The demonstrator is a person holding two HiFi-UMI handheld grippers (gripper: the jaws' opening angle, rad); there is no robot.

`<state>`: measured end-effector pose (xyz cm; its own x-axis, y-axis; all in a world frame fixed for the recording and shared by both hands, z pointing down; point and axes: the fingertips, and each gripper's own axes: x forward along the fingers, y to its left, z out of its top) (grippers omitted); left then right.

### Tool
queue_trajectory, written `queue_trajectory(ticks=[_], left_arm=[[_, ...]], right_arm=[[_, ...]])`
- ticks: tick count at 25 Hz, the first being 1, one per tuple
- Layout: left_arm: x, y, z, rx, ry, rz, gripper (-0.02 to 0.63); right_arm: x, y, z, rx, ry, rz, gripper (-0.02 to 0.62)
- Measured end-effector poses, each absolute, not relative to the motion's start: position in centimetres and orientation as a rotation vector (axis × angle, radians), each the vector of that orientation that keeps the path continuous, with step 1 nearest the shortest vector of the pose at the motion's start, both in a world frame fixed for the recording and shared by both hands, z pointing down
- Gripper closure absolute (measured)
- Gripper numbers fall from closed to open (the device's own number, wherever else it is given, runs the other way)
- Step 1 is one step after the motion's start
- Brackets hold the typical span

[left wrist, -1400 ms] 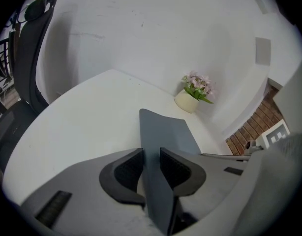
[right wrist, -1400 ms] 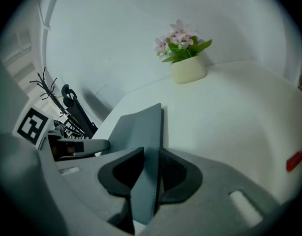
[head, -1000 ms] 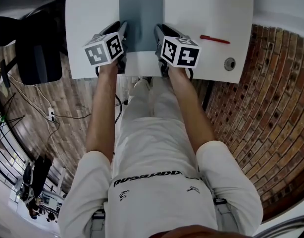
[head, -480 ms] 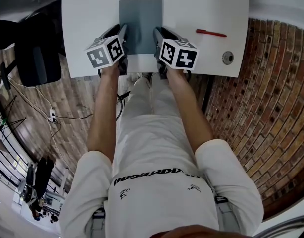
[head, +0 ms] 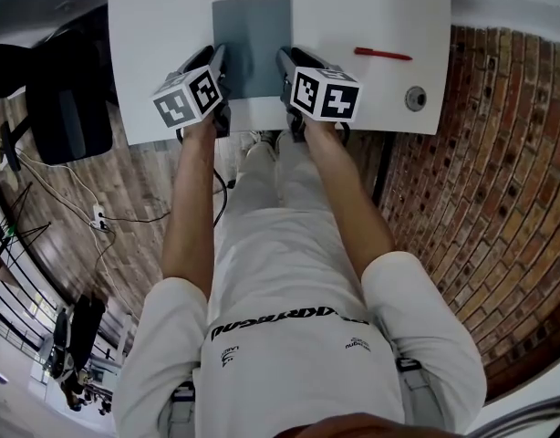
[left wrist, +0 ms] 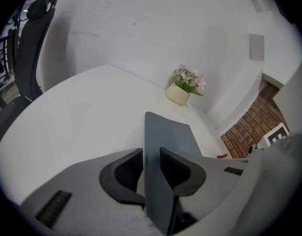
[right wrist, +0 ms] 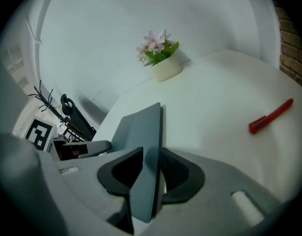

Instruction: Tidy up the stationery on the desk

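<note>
desk [head: 152,26]: white top, plain, rounded near corners
grey pad [head: 252,35]: middle of the desk, long sides run near to far, near end short of the near edge
red pen [head: 383,55]: right of the pad, well apart from it, lying roughly parallel to the near edge
round fitting [head: 416,98]: set in the top by the near right corner
flower pot [left wrist: 178,94]: at the far edge, beyond the pad

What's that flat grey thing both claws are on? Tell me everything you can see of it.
The grey folder is a thin, matte slate-grey rectangle with rounded corners, soft-looking. Its far end lies flat on the white desk; nearer, its sides stand edge-on between the jaws. The left gripper pinches the left side; the right gripper has the right side between jaws that have just been opening.
</note>
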<state>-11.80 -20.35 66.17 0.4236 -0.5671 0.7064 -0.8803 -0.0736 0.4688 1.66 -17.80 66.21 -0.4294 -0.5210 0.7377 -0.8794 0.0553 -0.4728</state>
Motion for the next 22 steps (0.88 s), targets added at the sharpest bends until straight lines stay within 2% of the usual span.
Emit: queue_trajectory(ticks=[5, 14, 22], left_arm=[[-11.7, -20.3, 62.9, 1.844, -1.339, 0.449, 0.502], [-6.9, -19.0, 54.6, 2.080, -1.399, 0.423, 0.607], [-1.6, -15.9, 48.1, 2.258, -1.361, 0.388, 0.607]], right_arm=[[2.8, -18.4, 63.6, 1.444, -2.053, 1.303, 0.492], [5.1, -18.3, 57.9, 1.472, -2.169, 1.171, 0.492], [8.5, -16.8, 55.0, 1.285, -2.261, 0.817, 0.485]])
